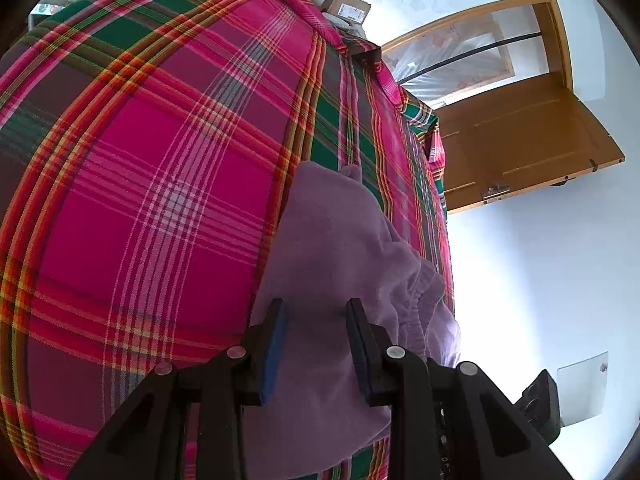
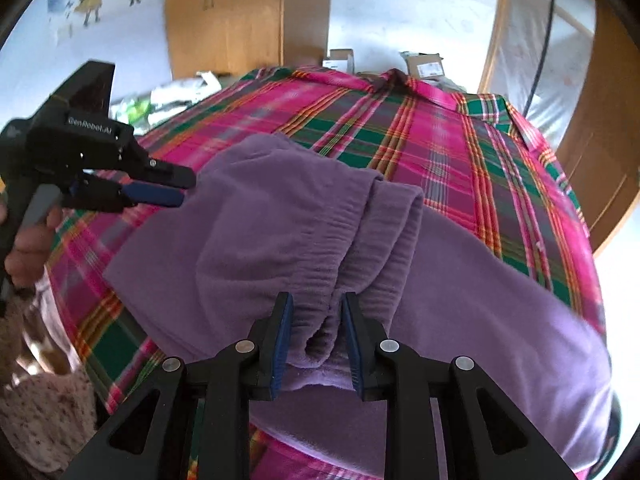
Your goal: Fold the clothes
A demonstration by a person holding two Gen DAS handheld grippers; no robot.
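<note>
Purple fleece, a soft garment (image 2: 280, 216) with a gathered elastic band, lies bunched on the pink, green and orange plaid cloth (image 1: 140, 160) that covers the surface in front of you. Your right gripper (image 2: 316, 336) has its two blue-padded fingers (image 2: 282, 344) partly open, with a fold of the gathered band sitting in the gap between them; the pads look close to the fabric, but you cannot tell from this view whether they pinch it. Your left gripper (image 1: 316, 344) hangs over the garment's edge with its jaws spread wide and nothing between them. From the right wrist view, that left gripper (image 2: 176, 192) shows side-on at the garment's far left edge, your hand (image 2: 28, 248) wrapped around its handle. Cardboard boxes (image 2: 424, 64) sit beyond the cloth, near a wooden door (image 1: 520, 136).
</note>
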